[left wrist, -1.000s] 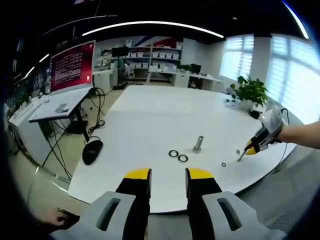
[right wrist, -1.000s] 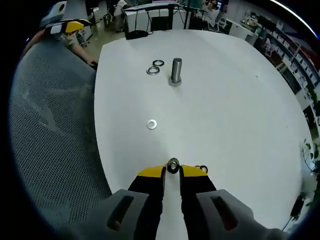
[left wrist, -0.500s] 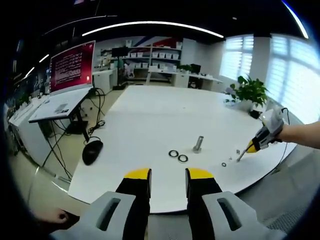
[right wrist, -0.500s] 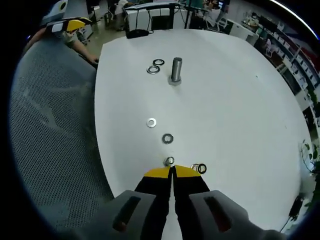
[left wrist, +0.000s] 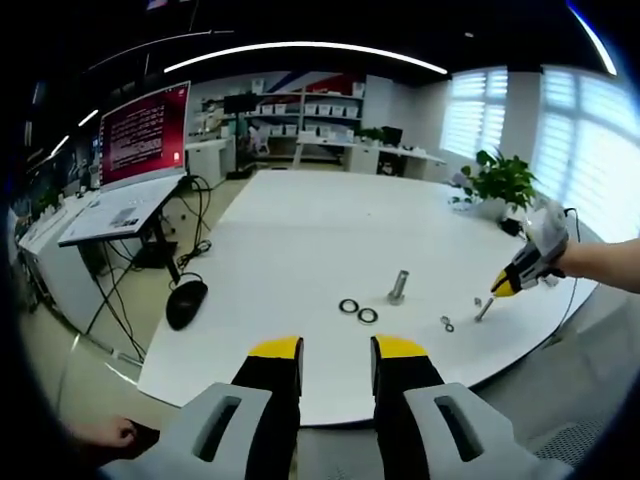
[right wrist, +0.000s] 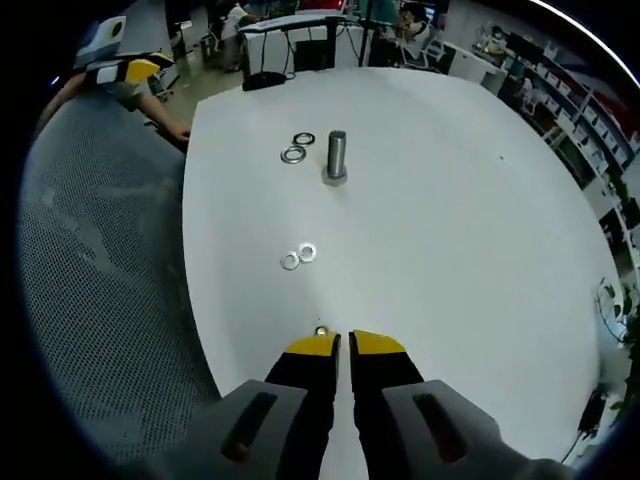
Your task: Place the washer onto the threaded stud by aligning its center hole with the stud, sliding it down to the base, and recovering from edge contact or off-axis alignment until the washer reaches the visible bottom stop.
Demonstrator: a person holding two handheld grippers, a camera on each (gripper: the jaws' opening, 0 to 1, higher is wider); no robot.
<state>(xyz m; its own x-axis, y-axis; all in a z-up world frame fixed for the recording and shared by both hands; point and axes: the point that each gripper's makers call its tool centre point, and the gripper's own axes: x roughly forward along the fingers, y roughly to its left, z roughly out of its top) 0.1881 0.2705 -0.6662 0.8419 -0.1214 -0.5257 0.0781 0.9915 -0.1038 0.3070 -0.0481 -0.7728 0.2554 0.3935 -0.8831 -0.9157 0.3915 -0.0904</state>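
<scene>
The threaded stud [right wrist: 336,158] stands upright on the white table [right wrist: 450,220] and is bare; it is also in the left gripper view [left wrist: 398,286]. Two dark washers [right wrist: 297,147] lie just beside it [left wrist: 358,311]. Two bright washers [right wrist: 299,257] touch each other midway to my right gripper [right wrist: 345,345], whose jaws are only slightly parted with nothing between them. One small washer [right wrist: 321,330] lies just off its left fingertip. The right gripper [left wrist: 508,284] hovers over the table's right edge. My left gripper [left wrist: 337,350] is open and empty, off the table's near edge.
A grey mesh surface [right wrist: 100,300] borders the table on the left of the right gripper view. A black mouse [left wrist: 185,300] lies beside the table, and a desk with a red screen [left wrist: 145,130] stands beyond. A potted plant [left wrist: 500,185] sits at the far right.
The right gripper lost its washer, which now rests against the other bright one. Its jaws shut, then parted a little, and the gripper rose slightly. The left gripper has not moved.
</scene>
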